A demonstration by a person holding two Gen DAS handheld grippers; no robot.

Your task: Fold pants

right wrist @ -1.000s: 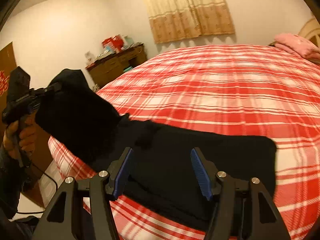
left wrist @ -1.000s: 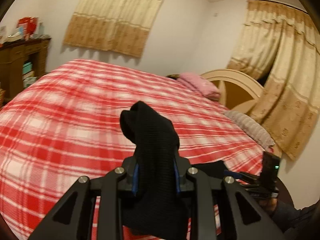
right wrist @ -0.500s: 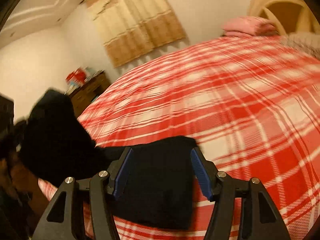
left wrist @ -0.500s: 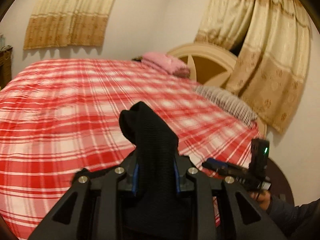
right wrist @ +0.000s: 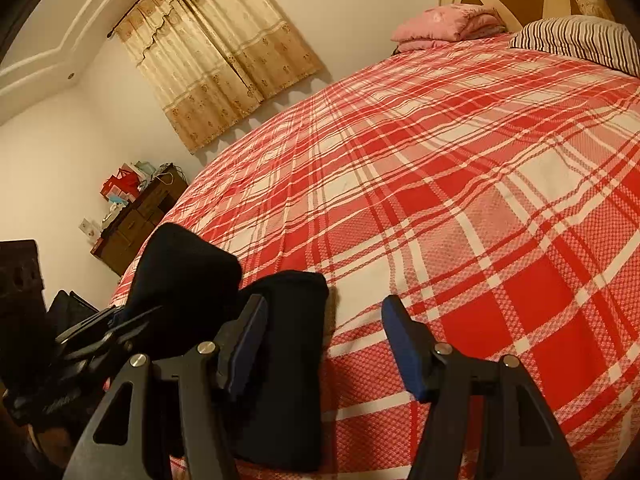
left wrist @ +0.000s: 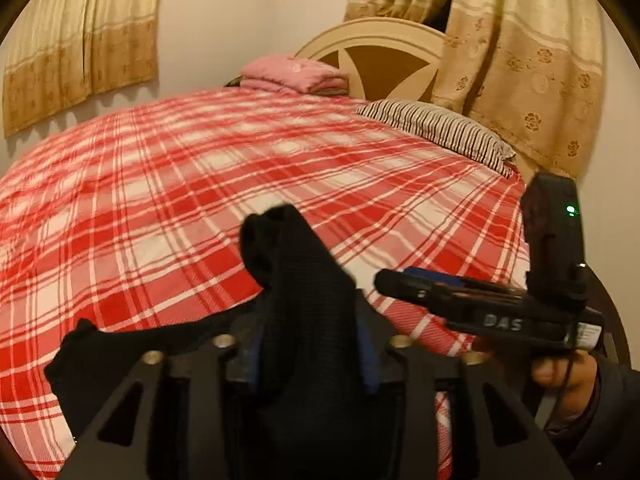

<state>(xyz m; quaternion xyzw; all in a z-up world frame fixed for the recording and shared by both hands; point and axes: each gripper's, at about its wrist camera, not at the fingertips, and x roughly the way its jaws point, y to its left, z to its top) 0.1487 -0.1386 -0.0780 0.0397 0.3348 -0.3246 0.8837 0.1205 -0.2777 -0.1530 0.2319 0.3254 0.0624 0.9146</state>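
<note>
Left gripper clamping black pants, right gripper spread, dresser right-view only.

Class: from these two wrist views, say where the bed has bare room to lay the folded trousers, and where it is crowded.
The red-and-white plaid bedspread lies bare from the black knitted trousers at the near edge up to the folded pink blanket and the striped pillow by the headboard. The near edge is crowded, with trousers and both grippers: the left gripper and the right gripper.
</note>
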